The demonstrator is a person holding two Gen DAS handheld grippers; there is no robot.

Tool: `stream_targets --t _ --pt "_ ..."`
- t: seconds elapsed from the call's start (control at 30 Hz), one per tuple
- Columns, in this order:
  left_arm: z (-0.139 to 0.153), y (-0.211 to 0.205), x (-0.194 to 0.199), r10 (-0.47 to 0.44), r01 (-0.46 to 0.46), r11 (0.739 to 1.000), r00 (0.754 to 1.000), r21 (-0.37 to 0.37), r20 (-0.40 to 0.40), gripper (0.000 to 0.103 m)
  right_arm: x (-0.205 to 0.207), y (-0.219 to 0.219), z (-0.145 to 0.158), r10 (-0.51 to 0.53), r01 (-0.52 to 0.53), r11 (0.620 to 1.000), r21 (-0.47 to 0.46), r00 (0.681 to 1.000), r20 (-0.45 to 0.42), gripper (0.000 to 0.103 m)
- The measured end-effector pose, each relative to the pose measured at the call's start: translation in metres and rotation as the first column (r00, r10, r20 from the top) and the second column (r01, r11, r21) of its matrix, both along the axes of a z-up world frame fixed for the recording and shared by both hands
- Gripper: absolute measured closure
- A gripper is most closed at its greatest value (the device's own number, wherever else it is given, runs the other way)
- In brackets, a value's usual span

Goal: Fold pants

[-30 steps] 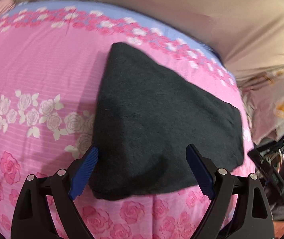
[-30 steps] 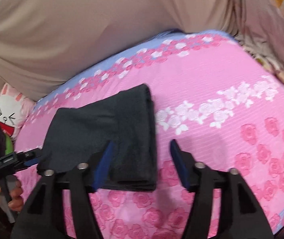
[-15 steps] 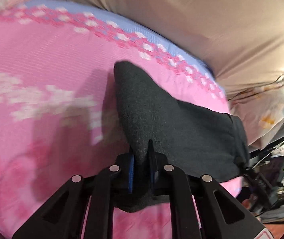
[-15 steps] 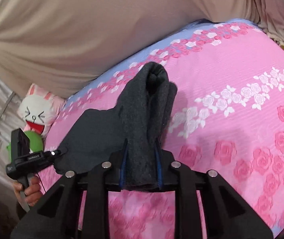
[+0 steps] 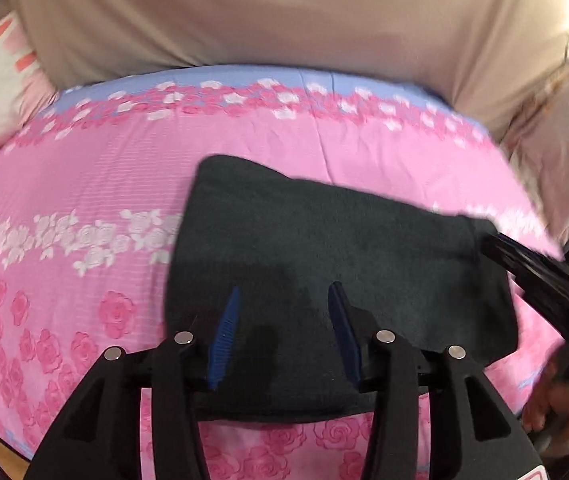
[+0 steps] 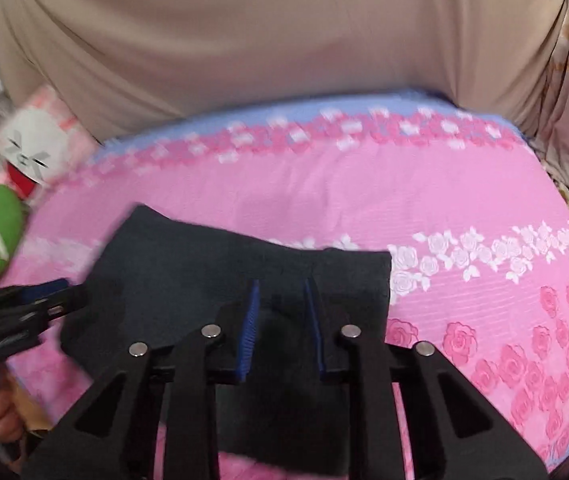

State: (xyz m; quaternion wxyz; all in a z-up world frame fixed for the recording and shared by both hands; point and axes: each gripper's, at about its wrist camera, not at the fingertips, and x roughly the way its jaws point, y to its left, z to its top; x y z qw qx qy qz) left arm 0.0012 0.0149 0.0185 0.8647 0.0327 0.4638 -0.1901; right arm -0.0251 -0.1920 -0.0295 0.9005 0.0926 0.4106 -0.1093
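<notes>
Dark grey pants (image 5: 324,264) now lie flat as a folded bundle on the pink bed (image 5: 84,184), and both the left gripper (image 5: 284,320) and right gripper (image 6: 280,308), clenched on cloth half a second ago, show released jaws, so this fold looks finished.

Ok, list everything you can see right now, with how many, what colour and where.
folded dark grey fleece pants: one, charcoal, flat on the bedspread.
pink rose-print bedspread: one, pink with a blue border, under the pants.
beige draped cloth: one, tan, behind the bed.
white rabbit plush toy: one, white and pink, far left of the bed.
left tongs: black with blue pads, open over the pants.
right tongs: same colours, open over the pants.
</notes>
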Motion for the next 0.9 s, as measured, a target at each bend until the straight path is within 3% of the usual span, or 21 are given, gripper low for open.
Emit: stream_targets --t 0.1,0.2,0.33,0.5,0.6,0.67,0.77,0.83,0.9 --pt "-0.013 -0.009 -0.003 0.01 -0.012 0.997 1.0 0.082 0.022 0.06 -0.01 -0.008 0.007 -0.029 0.022 0.992 0.124 0.998 0.051 0.082" --pt "-0.022 -0.007 -0.007 0.013 -0.015 0.994 1.0 0.109 0.02 0.06 -0.03 0.01 0.022 0.021 -0.029 0.996 0.083 0.995 0.102 0.081" --pt "-0.026 -0.007 -0.012 0.015 -0.02 0.991 0.999 0.133 0.043 0.06 -0.024 0.008 -0.013 -0.013 0.014 0.999 0.041 0.999 -0.033 0.083" --pt "-0.027 -0.004 -0.019 0.028 -0.038 0.987 0.997 0.156 0.066 0.059 -0.075 0.028 0.017 0.022 -0.023 1.0 0.01 0.998 0.065 0.081" --pt "-0.027 0.0 -0.022 0.038 -0.048 0.987 0.997 0.151 0.072 0.056 -0.077 0.026 -0.011 0.035 -0.036 0.999 -0.01 0.999 -0.029 0.081" --pt "-0.026 0.005 -0.025 0.042 -0.051 0.989 0.997 0.135 0.071 0.052 -0.084 0.027 -0.013 0.033 -0.034 0.999 -0.024 0.999 -0.006 0.081" --pt "-0.018 0.026 -0.027 0.076 -0.079 0.995 0.996 0.063 0.052 0.043 -0.101 0.026 0.008 0.017 -0.016 1.0 -0.004 0.999 0.042 0.076" --pt "-0.013 0.052 -0.024 0.125 -0.124 0.991 0.992 -0.047 0.014 0.035 -0.111 0.017 0.013 -0.009 0.008 1.0 0.009 0.998 0.054 0.07" --pt "-0.013 0.074 -0.015 0.156 -0.161 0.976 0.987 -0.149 -0.042 0.021 -0.117 0.004 0.012 -0.03 0.027 0.998 0.059 0.998 0.058 0.065"
